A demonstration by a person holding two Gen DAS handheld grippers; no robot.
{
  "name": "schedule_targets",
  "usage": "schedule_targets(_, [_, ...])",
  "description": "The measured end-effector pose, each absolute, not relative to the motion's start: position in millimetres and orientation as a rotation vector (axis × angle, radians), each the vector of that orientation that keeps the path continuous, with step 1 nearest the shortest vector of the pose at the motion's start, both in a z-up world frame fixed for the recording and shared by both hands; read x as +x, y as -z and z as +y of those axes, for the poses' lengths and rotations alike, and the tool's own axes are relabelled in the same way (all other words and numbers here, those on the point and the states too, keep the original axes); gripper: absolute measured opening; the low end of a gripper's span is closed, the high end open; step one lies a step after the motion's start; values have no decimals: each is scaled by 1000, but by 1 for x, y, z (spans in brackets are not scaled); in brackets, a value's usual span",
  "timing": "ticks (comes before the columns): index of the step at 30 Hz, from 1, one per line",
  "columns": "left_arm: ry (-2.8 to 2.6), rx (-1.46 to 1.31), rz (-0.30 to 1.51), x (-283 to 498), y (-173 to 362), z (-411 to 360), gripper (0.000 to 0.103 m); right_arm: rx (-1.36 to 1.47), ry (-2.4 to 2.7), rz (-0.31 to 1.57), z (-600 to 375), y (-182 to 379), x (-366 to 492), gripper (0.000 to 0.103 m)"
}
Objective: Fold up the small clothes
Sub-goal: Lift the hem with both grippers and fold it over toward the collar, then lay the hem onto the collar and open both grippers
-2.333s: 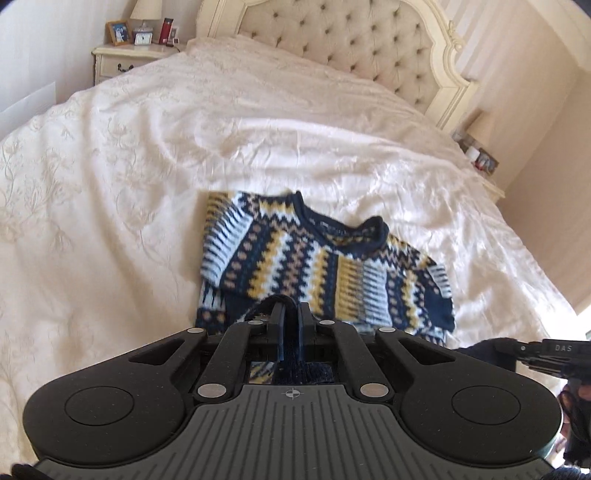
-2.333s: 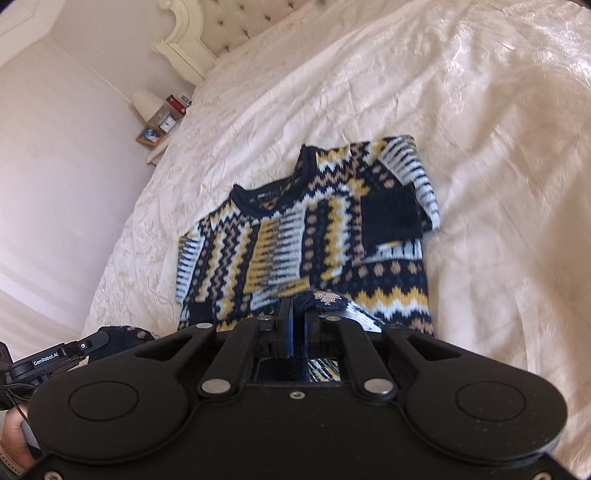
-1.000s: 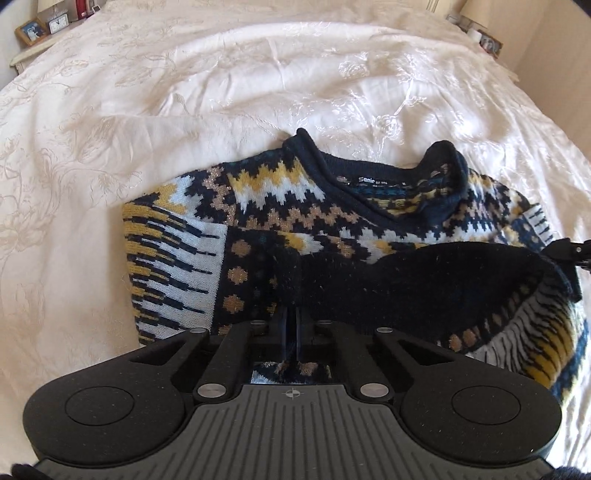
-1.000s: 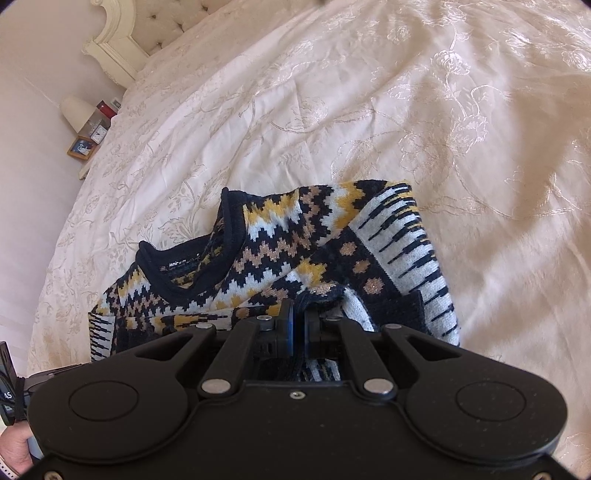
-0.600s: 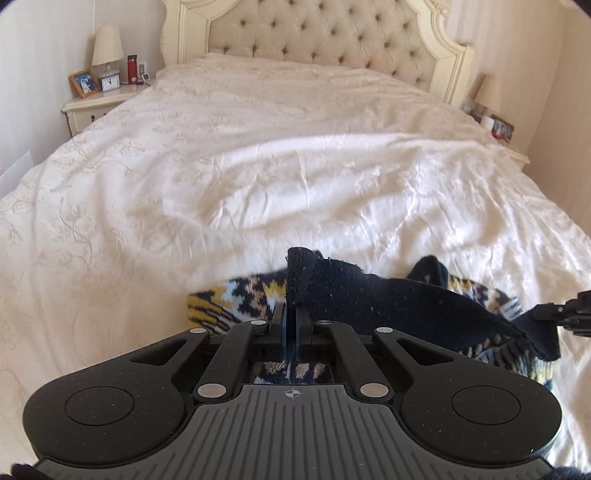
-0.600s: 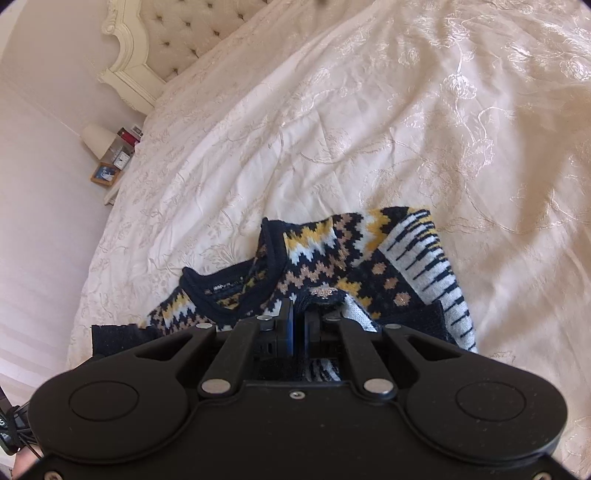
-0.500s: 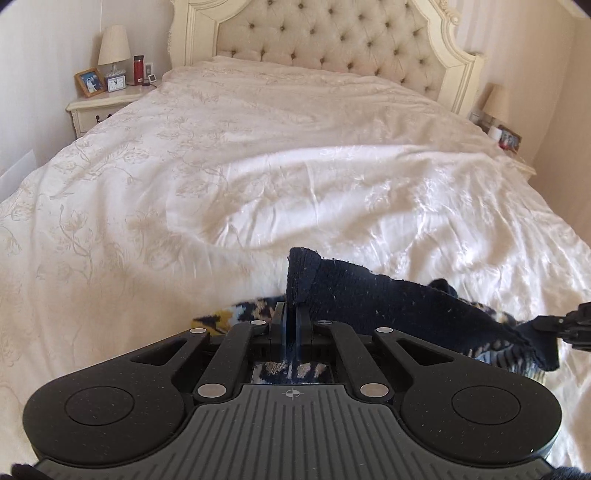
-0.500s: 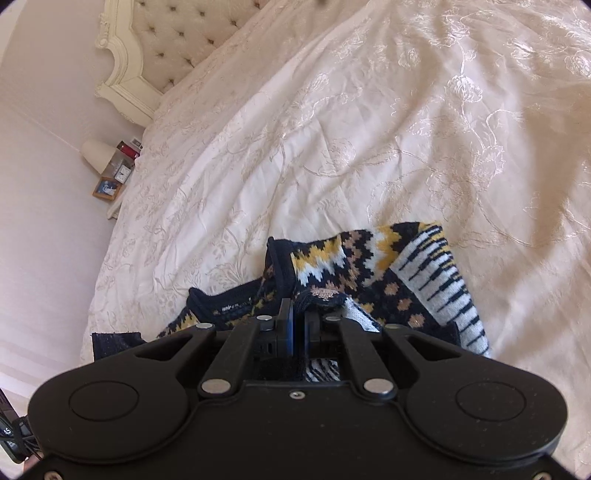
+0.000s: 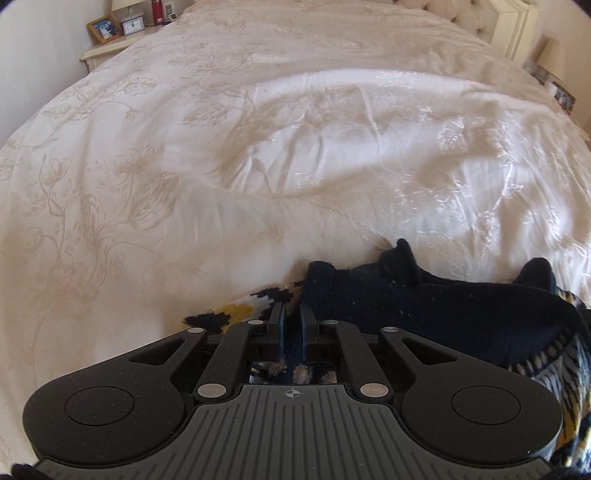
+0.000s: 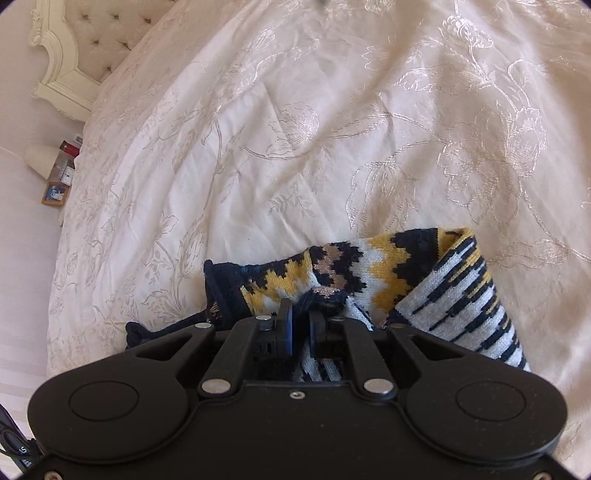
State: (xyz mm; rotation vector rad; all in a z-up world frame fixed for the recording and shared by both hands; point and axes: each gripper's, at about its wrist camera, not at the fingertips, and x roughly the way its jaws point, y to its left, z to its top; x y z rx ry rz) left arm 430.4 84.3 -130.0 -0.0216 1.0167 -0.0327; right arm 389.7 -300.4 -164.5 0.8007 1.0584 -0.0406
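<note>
While both grippers pinch the hem edge of the patterned knit sweater [image 10: 424, 288], the garment sits doubled over on the bed [image 9: 258, 147], low in both views and right at the jaws. Left gripper [image 9: 291, 321]: jaws narrow, closed on the dark navy ribbed band [image 9: 424, 306], which runs off to the right of the jaws, slightly slack. Right gripper [image 10: 300, 325]: jaws narrow too, pinching a bunched bit of navy edge, with the zigzag yellow-and-white knit just ahead of the jaws and a striped sleeve [image 10: 465, 310] folded in on the right of them. Navy collar [image 10: 221, 291] pokes out ahead and left of the right jaws.

Reason for the hold, as a judgement: a grip at each end of the hem keeps the edge straight so the bottom half lands square on the top half near the collar. Both grippers sit low and close to the fabric, so the fold looks about laid down; release seems the next step. Sleeve tucked inward keeps the packet narrow.

Risk: slack band between the jaws may wrinkle on letting go. Nightstand [image 9: 107, 51] with a picture frame [image 9: 104, 28] and a clock [image 9: 133, 26] sits far ahead and left of the left jaws, well apart.
</note>
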Motion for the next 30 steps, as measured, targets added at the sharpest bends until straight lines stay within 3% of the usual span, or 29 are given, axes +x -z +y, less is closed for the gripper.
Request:
schedule_targets(7, [-39, -74, 992, 439, 112, 109, 11, 918, 52, 1035, -318, 160, 386, 22])
schedule_targets(9, [-47, -79, 991, 435, 103, 113, 11, 968, 73, 1023, -325, 160, 386, 40])
schedule_targets(10, [-47, -83, 992, 432, 99, 113, 11, 979, 84, 1012, -328, 159, 386, 58])
schedule_targets(11, [-40, -89, 992, 428, 94, 114, 14, 992, 94, 1002, -331, 158, 389, 64])
schedule_targets(12, [-26, -95, 993, 423, 90, 113, 24, 1001, 102, 990, -335, 155, 390, 64])
schedule_targets(14, [-3, -90, 995, 413, 85, 109, 29, 997, 128, 950, -340, 147, 390, 64])
schedule_targets(19, [67, -48, 1062, 387, 82, 89, 30, 873, 98, 917, -332, 122, 386, 64])
schedule_targets(23, [130, -10, 1099, 370, 91, 68, 31, 581, -2, 937, -289, 107, 377, 63])
schedule_targets(30, [125, 31, 1170, 352, 119, 57, 31, 332, -165, 1003, -232, 122, 397, 58])
